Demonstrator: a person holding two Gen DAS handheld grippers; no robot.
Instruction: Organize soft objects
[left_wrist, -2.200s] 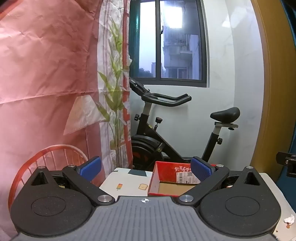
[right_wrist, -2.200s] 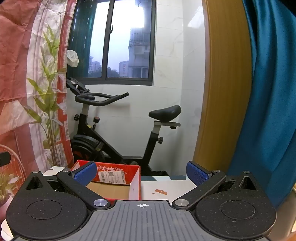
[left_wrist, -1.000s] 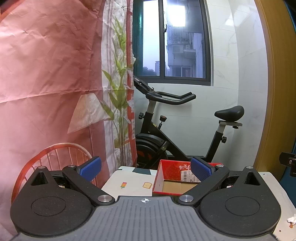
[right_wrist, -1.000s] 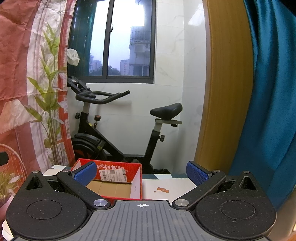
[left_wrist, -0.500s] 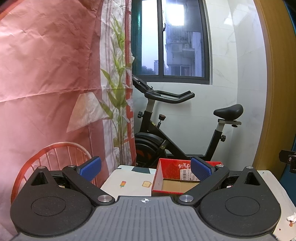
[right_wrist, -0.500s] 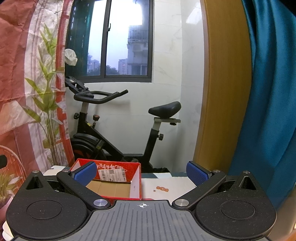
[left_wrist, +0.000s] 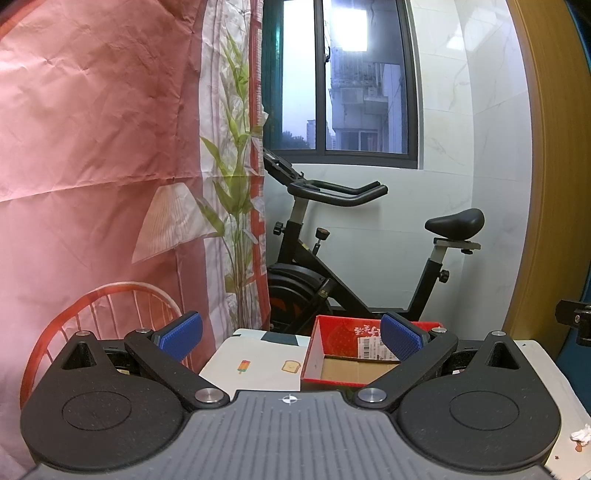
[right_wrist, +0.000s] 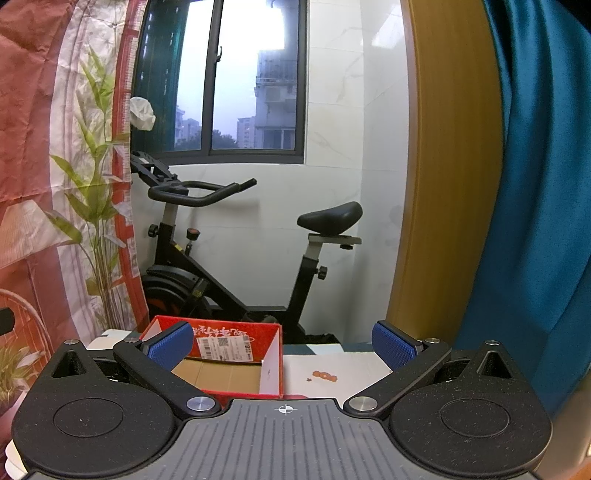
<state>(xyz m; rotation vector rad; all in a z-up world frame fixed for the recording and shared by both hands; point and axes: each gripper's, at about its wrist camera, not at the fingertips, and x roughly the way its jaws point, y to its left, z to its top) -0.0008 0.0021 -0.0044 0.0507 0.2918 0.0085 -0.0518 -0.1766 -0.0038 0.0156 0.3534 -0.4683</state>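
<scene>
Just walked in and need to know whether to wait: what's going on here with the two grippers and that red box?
A person holds both grippers level above a table, and neither is handling anything. The left gripper and the right gripper are both open and empty. Ahead of them sits an open red box; the part of its cardboard floor that shows is bare. No soft object is visible. An exercise bike stands behind, under the window.

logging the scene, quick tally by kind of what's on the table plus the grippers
red cardboard box, open and with nothing visible inside: 1
crumpled white scrap at the table's right edge: 1
left gripper, open: 1
right gripper, open: 1
total: 4
</scene>
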